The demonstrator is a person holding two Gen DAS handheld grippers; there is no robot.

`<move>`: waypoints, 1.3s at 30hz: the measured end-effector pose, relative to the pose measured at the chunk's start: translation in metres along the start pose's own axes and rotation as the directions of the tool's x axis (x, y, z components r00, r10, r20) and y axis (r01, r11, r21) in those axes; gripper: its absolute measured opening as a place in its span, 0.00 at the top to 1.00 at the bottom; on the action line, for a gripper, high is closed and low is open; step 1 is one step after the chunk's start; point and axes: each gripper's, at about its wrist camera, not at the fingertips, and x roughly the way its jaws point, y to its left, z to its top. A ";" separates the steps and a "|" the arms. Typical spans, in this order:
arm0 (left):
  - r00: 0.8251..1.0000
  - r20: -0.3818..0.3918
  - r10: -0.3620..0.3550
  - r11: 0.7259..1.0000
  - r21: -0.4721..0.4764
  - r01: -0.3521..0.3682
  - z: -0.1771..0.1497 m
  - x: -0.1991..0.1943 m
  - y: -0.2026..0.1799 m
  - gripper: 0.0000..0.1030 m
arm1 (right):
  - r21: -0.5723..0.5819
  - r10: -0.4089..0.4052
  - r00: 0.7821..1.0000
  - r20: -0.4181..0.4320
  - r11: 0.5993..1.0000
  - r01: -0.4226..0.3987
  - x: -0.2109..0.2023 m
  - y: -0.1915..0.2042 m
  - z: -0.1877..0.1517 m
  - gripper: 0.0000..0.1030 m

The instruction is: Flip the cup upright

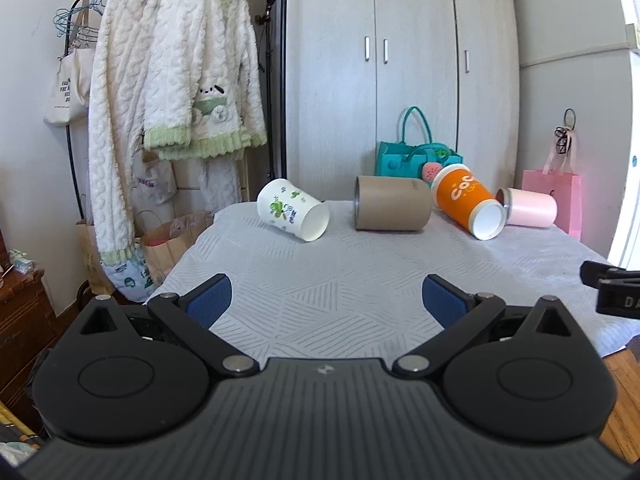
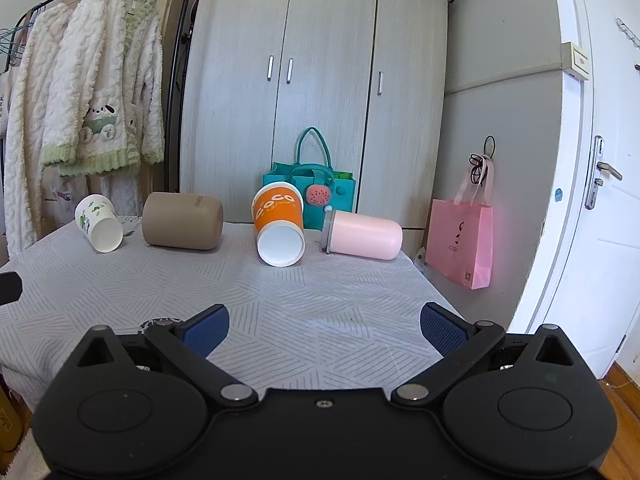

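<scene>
Across the counter four cups lie untouched; both grippers, jaws open and empty, must approach one.

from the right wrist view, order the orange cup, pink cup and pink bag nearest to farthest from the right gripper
1. orange cup, on its side just ahead of the right gripper, mouth facing it.
2. pink cup, lying ahead to the right.
3. pink bag, hanging off the table at far right.

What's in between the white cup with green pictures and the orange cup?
A brown cup lies on its side between the white cup and the orange cup. Both wrist views show it.
</scene>
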 end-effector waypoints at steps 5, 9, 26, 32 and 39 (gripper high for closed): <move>1.000 0.004 -0.011 1.000 0.000 0.011 0.000 -0.002 0.000 0.00 | -0.001 0.002 1.000 0.004 1.000 -0.002 -0.001 0.000 0.000 0.00; 1.000 0.005 -0.008 1.000 0.001 0.008 -0.002 -0.002 -0.001 0.00 | -0.002 0.001 1.000 0.008 1.000 -0.001 -0.002 0.000 -0.001 0.00; 0.999 -0.047 0.013 1.000 -0.008 -0.013 -0.006 -0.001 0.000 0.00 | -0.024 0.010 1.000 0.007 1.000 -0.010 -0.005 0.007 -0.002 0.00; 0.993 -0.118 0.002 0.999 -0.034 -0.007 0.001 0.005 0.003 0.00 | -0.031 0.060 0.998 0.004 0.998 -0.060 -0.005 0.009 0.001 0.00; 0.984 -0.158 -0.081 0.995 -0.069 0.070 0.042 0.011 0.028 0.00 | -0.106 0.351 0.935 0.060 0.933 -0.343 -0.017 -0.003 0.033 0.00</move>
